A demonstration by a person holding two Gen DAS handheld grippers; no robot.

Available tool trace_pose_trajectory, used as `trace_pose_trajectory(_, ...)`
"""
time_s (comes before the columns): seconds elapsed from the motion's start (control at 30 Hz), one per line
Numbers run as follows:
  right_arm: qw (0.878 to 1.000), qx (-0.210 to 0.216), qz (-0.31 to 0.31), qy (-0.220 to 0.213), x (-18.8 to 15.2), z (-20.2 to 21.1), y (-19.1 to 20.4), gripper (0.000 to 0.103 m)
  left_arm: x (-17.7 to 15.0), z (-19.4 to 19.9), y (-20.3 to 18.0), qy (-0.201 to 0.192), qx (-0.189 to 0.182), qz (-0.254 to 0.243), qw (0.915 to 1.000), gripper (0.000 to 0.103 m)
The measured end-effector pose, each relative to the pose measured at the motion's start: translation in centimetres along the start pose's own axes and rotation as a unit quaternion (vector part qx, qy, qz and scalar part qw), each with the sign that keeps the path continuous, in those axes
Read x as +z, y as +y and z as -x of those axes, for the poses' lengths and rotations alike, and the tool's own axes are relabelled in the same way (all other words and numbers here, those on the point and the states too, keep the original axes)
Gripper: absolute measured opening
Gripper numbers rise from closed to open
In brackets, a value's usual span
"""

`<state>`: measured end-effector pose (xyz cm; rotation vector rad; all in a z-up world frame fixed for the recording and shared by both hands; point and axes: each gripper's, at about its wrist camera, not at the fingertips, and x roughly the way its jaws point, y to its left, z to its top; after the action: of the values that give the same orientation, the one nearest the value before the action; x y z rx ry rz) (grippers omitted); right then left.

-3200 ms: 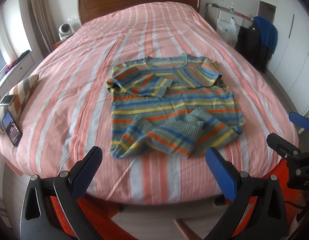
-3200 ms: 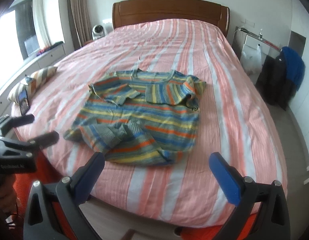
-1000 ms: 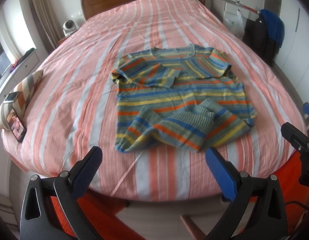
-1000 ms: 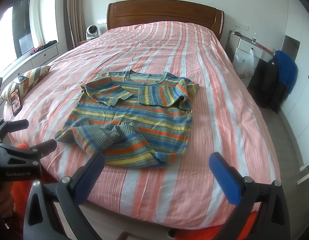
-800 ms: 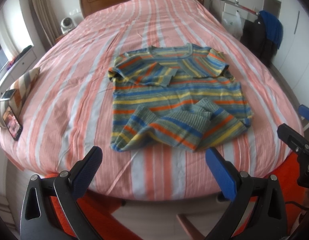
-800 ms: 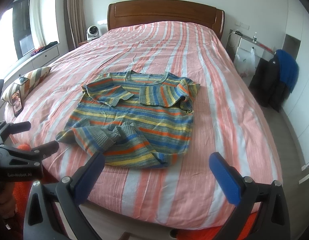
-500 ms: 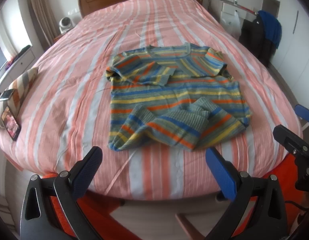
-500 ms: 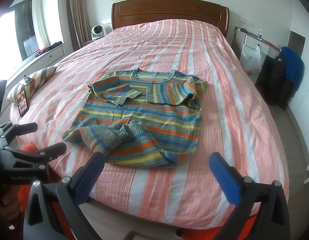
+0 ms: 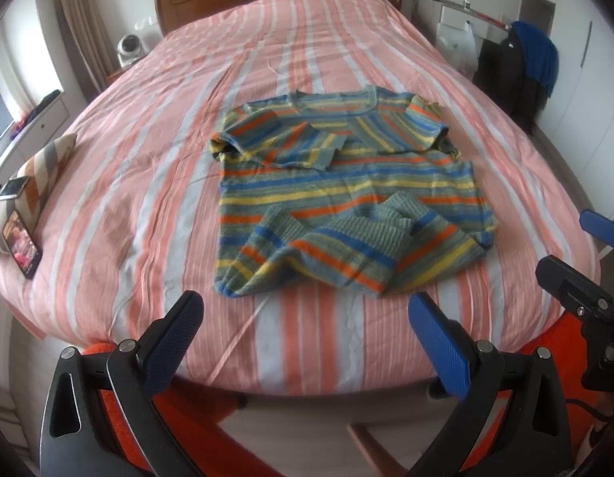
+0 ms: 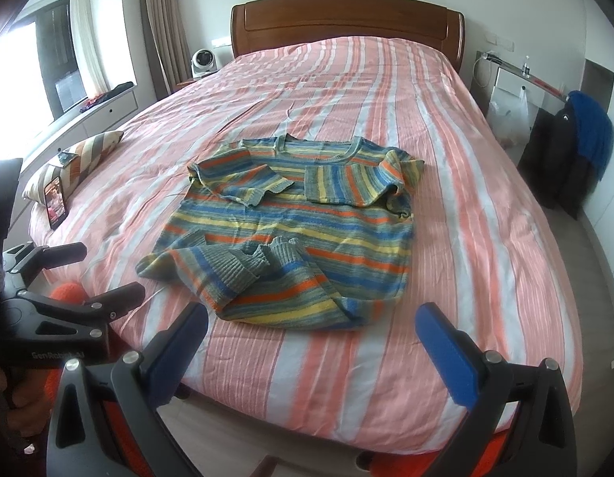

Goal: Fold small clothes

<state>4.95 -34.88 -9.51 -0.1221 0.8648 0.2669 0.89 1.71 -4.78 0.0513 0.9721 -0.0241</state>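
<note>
Left gripper (image 9: 305,342) spread wide, empty, right gripper (image 10: 312,342) likewise, striped sweater (image 9: 346,198) untouched on bed (image 9: 148,198)

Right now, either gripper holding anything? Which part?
Nothing held. Left gripper and right gripper are both open, short of the sweater lying on the bed.

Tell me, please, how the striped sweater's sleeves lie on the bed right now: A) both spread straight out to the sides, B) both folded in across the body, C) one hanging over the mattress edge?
B: on the striped sweater both sleeves are folded inward over the body, cuffs near its middle, all on the bed.
</note>
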Motion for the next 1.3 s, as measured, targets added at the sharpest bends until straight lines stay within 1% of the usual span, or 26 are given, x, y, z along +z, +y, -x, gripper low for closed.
trace_pose_trajectory(0.63, 1.000, 0.013, 0.006, 0.005, -0.08, -0.08, 0.73, 0.103, 0.15, 0.67, -0.63, 0.004, -0.003, -0.002, 1.0000, 0.103)
trace_pose_trajectory(1.3, 1.000, 0.013, 0.004, 0.009, -0.30, -0.52, 0.66, 0.103, 0.13, 0.22, -0.51, 0.010, -0.003, -0.005, 0.9999, 0.103)
